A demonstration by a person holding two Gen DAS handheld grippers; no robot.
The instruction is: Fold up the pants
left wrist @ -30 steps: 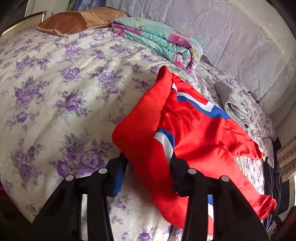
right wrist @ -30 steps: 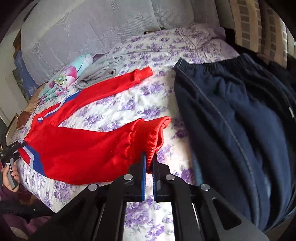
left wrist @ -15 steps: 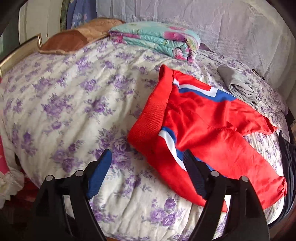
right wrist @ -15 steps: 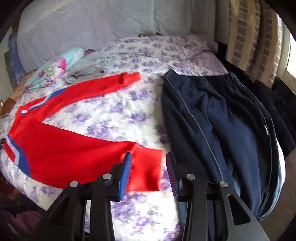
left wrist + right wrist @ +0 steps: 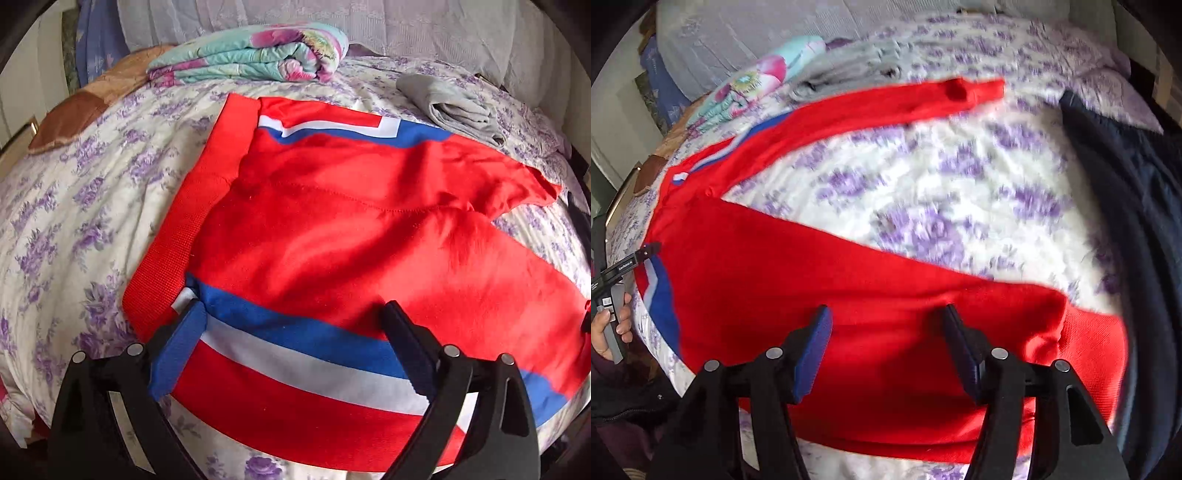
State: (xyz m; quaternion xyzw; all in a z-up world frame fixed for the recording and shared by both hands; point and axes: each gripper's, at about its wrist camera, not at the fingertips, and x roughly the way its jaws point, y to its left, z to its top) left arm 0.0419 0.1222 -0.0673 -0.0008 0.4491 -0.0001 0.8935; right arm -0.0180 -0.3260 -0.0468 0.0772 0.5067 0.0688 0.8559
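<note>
Red pants [image 5: 332,221] with blue and white side stripes lie spread flat on the bed [image 5: 74,221], waistband to the left, the two legs splayed apart toward the right. The left hand-held gripper [image 5: 291,325] hovers over the near striped hip; its jaws have just been opening and stand wide, nothing pinched between them. The right hand-held gripper [image 5: 886,332] hangs above the near leg, close to the ribbed cuff, jaws likewise just opened and free of the cloth. Folded grey cloth [image 5: 461,107] lies far off, and dark navy trousers [image 5: 1126,221] lie at the right edge.
</note>
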